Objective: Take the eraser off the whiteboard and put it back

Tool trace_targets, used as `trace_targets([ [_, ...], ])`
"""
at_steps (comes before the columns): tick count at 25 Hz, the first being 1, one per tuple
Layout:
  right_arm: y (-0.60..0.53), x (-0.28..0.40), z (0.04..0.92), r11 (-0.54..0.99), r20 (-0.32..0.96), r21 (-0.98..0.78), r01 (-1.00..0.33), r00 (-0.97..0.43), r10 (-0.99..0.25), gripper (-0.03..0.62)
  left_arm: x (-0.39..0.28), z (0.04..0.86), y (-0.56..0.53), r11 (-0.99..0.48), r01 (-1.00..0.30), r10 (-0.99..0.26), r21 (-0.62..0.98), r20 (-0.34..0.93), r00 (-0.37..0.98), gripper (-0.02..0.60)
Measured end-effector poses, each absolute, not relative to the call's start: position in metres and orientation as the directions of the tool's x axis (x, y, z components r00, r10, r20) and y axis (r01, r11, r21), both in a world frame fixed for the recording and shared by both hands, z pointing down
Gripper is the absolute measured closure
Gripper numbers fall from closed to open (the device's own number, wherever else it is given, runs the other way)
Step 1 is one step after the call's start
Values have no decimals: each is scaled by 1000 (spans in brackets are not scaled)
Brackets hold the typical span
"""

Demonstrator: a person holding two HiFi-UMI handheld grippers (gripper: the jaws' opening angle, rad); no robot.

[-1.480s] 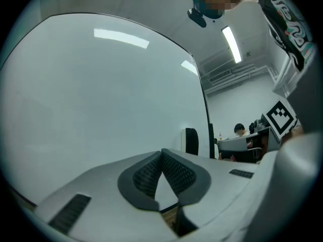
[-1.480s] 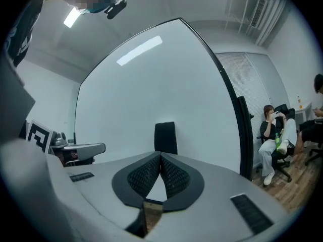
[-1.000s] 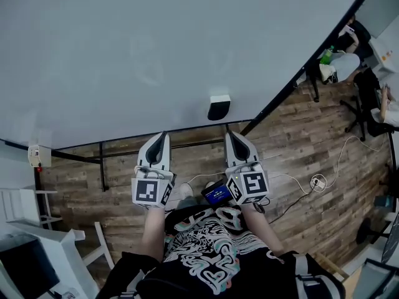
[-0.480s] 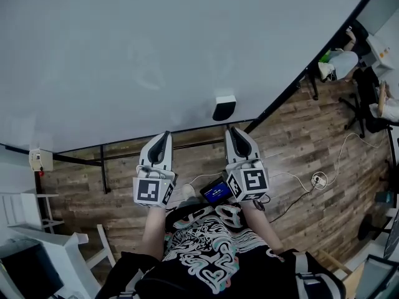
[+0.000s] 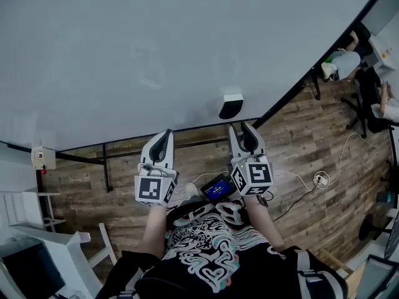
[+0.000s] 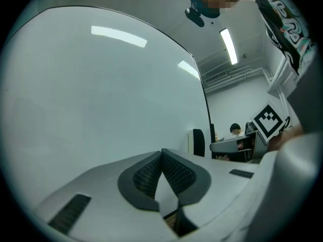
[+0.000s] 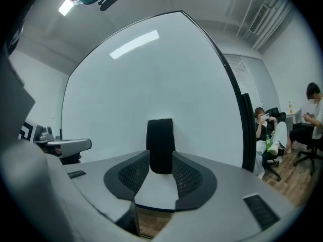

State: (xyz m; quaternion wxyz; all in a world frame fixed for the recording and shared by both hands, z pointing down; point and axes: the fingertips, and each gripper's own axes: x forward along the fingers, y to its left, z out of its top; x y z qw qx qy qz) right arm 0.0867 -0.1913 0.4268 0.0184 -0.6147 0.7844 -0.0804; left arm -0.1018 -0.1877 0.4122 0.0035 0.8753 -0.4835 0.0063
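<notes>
Close before the eraser [image 7: 160, 135], the right tool [image 7: 160, 155] has just been opening, empty; left tool [image 6: 161, 153] closed.

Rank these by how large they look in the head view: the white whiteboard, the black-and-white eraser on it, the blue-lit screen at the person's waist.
1. The white whiteboard, by far the largest.
2-3. The black-and-white eraser and the blue-lit screen look about alike; I would not rank them.
</notes>
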Motion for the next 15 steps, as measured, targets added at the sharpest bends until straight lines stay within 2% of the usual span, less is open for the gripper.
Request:
trace_targets([
  [9,-211,77,426,224,89,-150,-963,-239,-967,348,-107,413,-195,-533,-846,-846,6,12,533,559],
  [15,-219,75,430,219,110,-147,-964,-236,-965,322,-110,415,-202,-528,-849,-849,8,23,528,559],
])
